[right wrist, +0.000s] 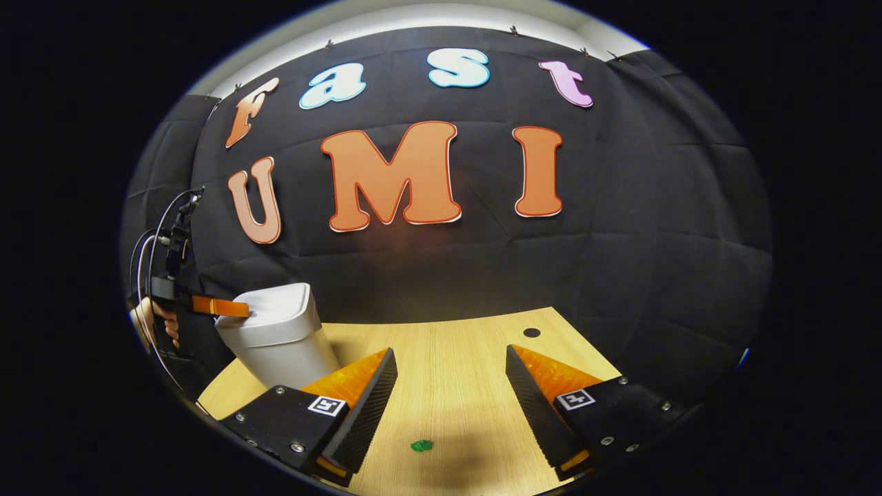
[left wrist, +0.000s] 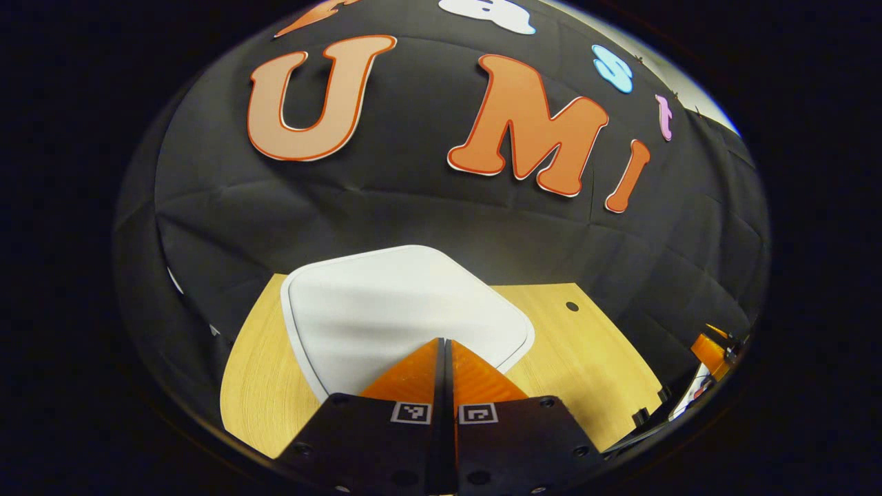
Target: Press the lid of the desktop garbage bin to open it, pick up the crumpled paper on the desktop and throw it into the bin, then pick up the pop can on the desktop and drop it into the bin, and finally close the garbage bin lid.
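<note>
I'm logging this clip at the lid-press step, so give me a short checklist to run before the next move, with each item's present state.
1. Bin lid shut and flat: ok.
2. Left gripper shut, fingers together for pressing: ok.
3. Left gripper tips over the lid's near edge, seen also from the right gripper view: ok; actual contact cannot tell.
4. Right gripper open and away from the bin, above the table: ok.
5. Crumpled paper and pop can located for later pickup: cannot tell.
6. Small green speck on the table, what it is: cannot tell.
</note>
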The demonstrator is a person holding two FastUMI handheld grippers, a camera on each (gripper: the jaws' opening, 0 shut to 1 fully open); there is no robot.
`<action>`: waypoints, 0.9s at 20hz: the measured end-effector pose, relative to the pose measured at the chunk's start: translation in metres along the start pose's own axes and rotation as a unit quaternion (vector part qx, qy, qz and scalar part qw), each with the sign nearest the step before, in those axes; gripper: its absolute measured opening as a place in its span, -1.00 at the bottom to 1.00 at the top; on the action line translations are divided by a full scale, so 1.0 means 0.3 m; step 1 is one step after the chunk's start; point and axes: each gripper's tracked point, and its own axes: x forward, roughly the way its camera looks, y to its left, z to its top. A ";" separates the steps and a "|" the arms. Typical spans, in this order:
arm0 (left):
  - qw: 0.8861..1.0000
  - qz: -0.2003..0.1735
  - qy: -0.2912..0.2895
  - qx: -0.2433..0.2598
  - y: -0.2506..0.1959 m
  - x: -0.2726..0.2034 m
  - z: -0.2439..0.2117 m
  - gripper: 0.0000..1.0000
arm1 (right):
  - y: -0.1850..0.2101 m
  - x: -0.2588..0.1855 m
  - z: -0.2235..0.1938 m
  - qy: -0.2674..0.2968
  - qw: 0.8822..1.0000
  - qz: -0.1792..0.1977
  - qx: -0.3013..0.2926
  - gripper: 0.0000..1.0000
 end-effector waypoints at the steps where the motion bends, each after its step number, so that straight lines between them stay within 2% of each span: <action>1: 1.000 0.009 -0.011 0.003 0.007 -0.012 0.012 -0.99 | 0.000 -0.001 0.009 -0.001 1.000 0.002 0.007 0.89; 3: 0.999 0.040 -0.031 0.015 0.023 -0.055 0.033 -0.92 | -0.006 -0.001 0.039 -0.011 1.000 0.002 0.015 0.89; 5: 0.995 0.054 -0.077 0.022 0.004 -0.124 0.110 -0.99 | -0.006 -0.002 0.063 -0.021 1.000 0.003 0.023 0.89; 8: 0.989 0.045 -0.139 0.013 -0.055 -0.230 0.242 -1.00 | 0.013 -0.008 0.070 -0.021 0.999 0.018 0.030 0.89; 12: 0.986 0.043 -0.164 -0.003 -0.110 -0.320 0.259 -1.00 | 0.035 -0.015 0.087 -0.028 0.998 0.032 0.037 0.89; 16: 0.978 0.081 -0.191 0.020 -0.122 -0.396 0.264 -1.00 | 0.053 -0.014 0.095 -0.031 0.997 0.046 0.048 0.89; 18: 0.977 0.084 -0.197 0.025 -0.147 -0.408 0.259 -1.00 | 0.075 -0.012 0.090 -0.029 0.997 0.055 0.037 0.89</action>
